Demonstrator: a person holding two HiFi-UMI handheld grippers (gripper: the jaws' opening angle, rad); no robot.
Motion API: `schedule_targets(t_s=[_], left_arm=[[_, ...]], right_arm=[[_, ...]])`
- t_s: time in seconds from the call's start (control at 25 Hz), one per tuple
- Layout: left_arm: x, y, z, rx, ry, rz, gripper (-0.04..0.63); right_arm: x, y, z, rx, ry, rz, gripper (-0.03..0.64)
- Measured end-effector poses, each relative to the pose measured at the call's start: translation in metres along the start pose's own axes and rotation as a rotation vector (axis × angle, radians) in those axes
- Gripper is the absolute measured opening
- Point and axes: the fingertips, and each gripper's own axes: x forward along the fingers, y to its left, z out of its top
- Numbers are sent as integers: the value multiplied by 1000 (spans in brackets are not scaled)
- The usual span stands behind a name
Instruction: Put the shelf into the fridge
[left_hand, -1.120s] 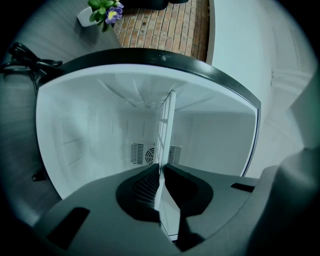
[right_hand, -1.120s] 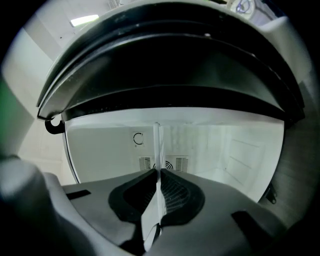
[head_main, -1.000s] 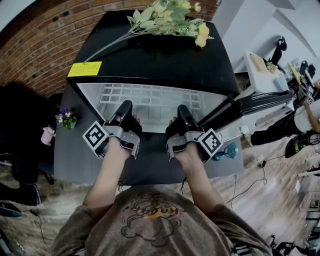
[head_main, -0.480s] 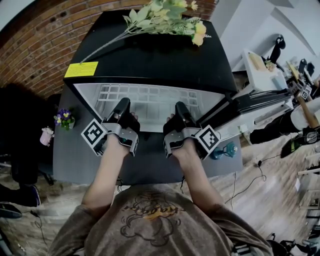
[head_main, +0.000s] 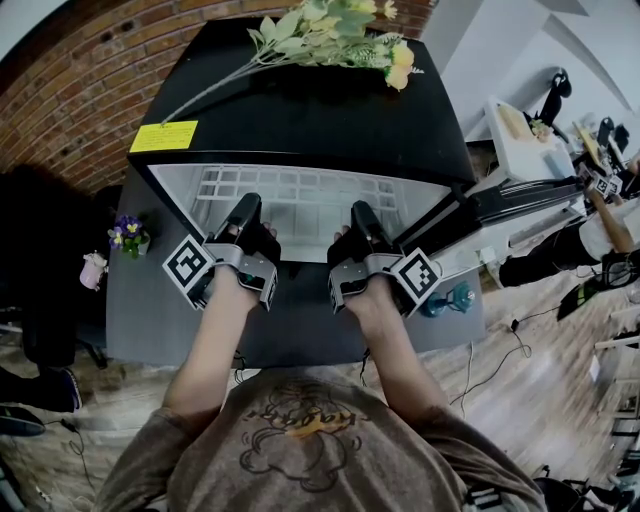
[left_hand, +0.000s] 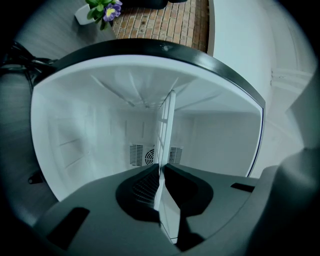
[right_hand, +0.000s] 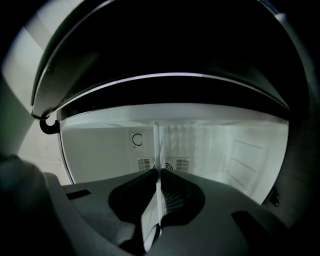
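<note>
A person is holding a white wire shelf at the mouth of a black mini fridge, with the left gripper and the right gripper working side by side on its near edge. In the left gripper view, the left gripper is pinching the thin shelf flat between its jaws. In the right gripper view, the right gripper is clamping the shelf the same way. The rack is sitting partly inside the white cavity and is reaching toward the vent grille on the back wall. Whether its sides are already riding on a support cannot be told. The step in hand appears to be the push inward, and it likely calls for both grippers advancing evenly, so the rack is not skewing and jamming against the walls. The moulded ledges on the side walls look like the intended seats, so keeping the shelf level and matching the same ledge height on both sides should matter most. The open door is standing clear to the right. The artificial flowers and the yellow label on the fridge top are lying well out of the way. Letting go seems wise only once the rack is resting on its supports.
</note>
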Motion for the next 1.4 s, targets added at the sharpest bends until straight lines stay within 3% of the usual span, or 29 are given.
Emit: schedule_targets(t_s=[0.36, 0.44, 1.04, 1.28, 1.4], left_arm=[[-6, 0, -4, -69, 9, -1, 54], [-11, 1, -8, -82, 14, 6, 54], [-59, -5, -48, -156, 73, 6, 52], [-78, -6, -60, -21, 132, 22, 52], [-85, -8, -65, 58, 181, 5, 48]], right_arm=[[-6, 1, -1, 0, 24, -4, 23], [-12, -1, -3, 2, 23, -15, -6], [-70, 6, -22, -47, 55, -21, -14], [-91, 8, -27, -187, 92, -37, -14], [-99, 11, -29, -351, 139, -51, -14]])
